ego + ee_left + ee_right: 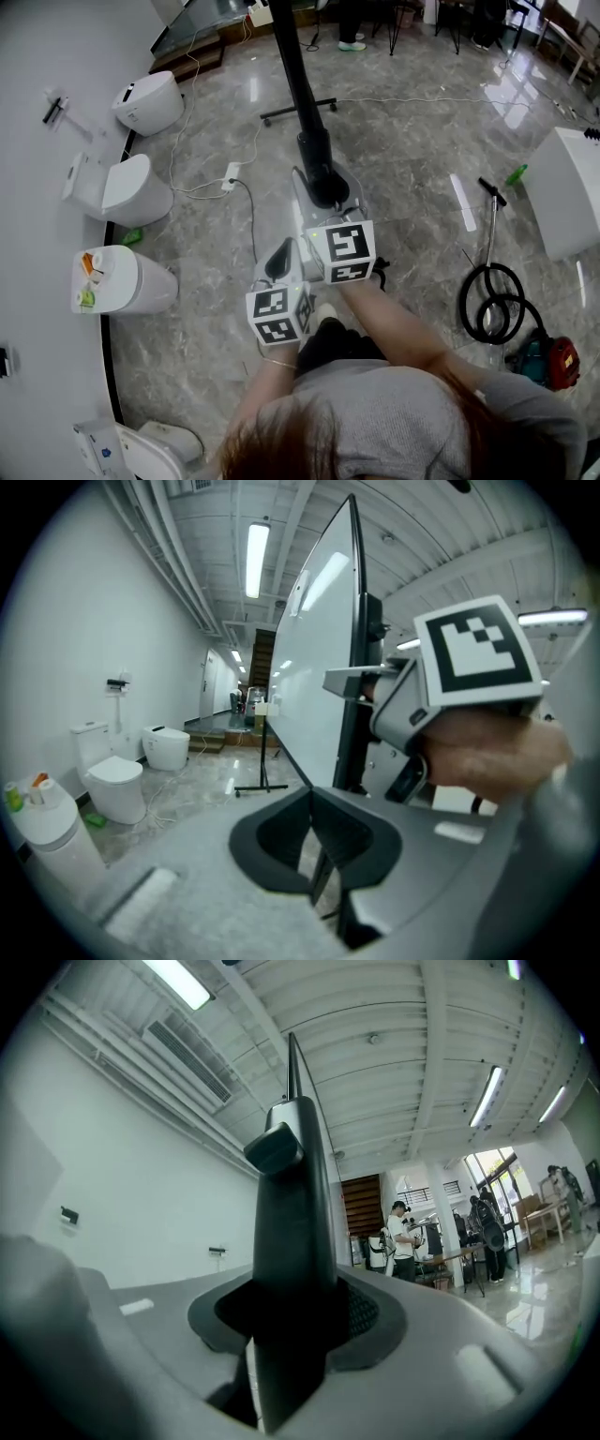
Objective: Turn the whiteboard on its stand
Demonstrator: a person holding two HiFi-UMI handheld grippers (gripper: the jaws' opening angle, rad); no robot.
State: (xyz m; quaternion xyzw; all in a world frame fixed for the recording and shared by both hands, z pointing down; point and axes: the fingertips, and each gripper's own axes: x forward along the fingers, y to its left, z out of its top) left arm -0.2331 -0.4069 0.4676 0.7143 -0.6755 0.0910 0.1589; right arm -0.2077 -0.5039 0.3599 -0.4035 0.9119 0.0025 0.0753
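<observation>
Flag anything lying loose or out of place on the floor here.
A white power strip and its cable trail loose across the floor near the whiteboard stand. A vacuum cleaner sits at right, hose coiled loose.

Glossy grey stone floor [412,159]; along its left edge, white toilets [127,190] in a row; just beside them, white power strip [231,174] with trailing cable; toward the far edge, whiteboard stand's black foot [298,109]; near the right edge, red vacuum cleaner [553,361] with coiled black hose [489,302].
</observation>
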